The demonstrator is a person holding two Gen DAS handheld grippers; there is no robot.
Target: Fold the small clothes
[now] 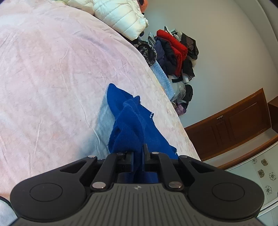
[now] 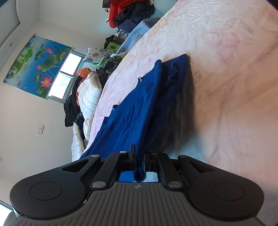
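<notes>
Blue knitted garment (image 2: 139, 107), small and soft with a few tiny sparkling studs, stretches across a bed covered in a pale pink crinkled sheet (image 1: 52, 69), lifted at two ends by a person working a pair of hand-held tools. The left tool (image 1: 138, 156) is clamped on a bunched, twisted end of the knit, while the right tool (image 2: 138, 158) pinches a narrow gather of cloth at the opposite end, a dark tuft of it poking back between the closed fingers. Between the two grips the fabric hangs partly taut, its far portion touching the sheet and casting a shadow. Beyond the bed's edge lie a white quilted jacket (image 1: 121, 15) and a heap of red and dark clothes (image 1: 173, 52). The risk from here, judging by the frames, is an uneven fold: the left end is already twisted, so laying it down may trap creases, and the thin pinch on the right could slip if the knit is pulled tighter.
</notes>
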